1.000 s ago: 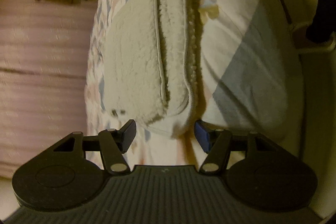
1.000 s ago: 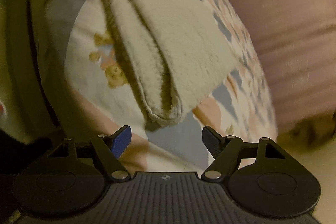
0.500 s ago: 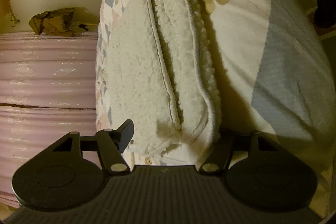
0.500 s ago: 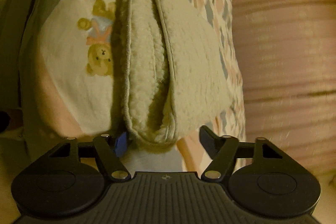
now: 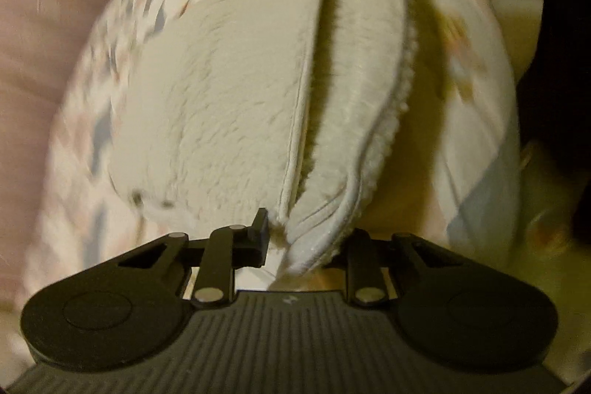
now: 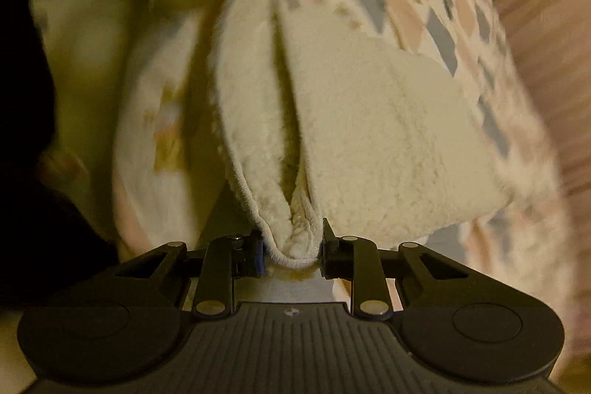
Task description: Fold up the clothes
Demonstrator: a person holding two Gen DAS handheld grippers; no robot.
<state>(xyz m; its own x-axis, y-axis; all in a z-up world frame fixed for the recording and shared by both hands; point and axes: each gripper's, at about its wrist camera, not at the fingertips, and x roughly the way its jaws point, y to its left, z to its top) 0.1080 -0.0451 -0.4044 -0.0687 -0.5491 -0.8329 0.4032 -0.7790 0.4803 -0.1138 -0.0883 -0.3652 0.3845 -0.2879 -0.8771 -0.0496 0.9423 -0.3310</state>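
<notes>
At opposite hems, left gripper (image 5: pixel 306 240) and right gripper (image 6: pixel 291 252) clamp the fleece garment (image 5: pixel 229 120).

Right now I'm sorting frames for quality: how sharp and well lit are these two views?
Left wrist view: dim yellowish light, patterned fabric smeared by motion, fleece garment fairly sharp near the left gripper. Right wrist view: same dim cast, heavy blur along top and edges, fisheye bulge; fleece hem at the right gripper stays clear.
</notes>
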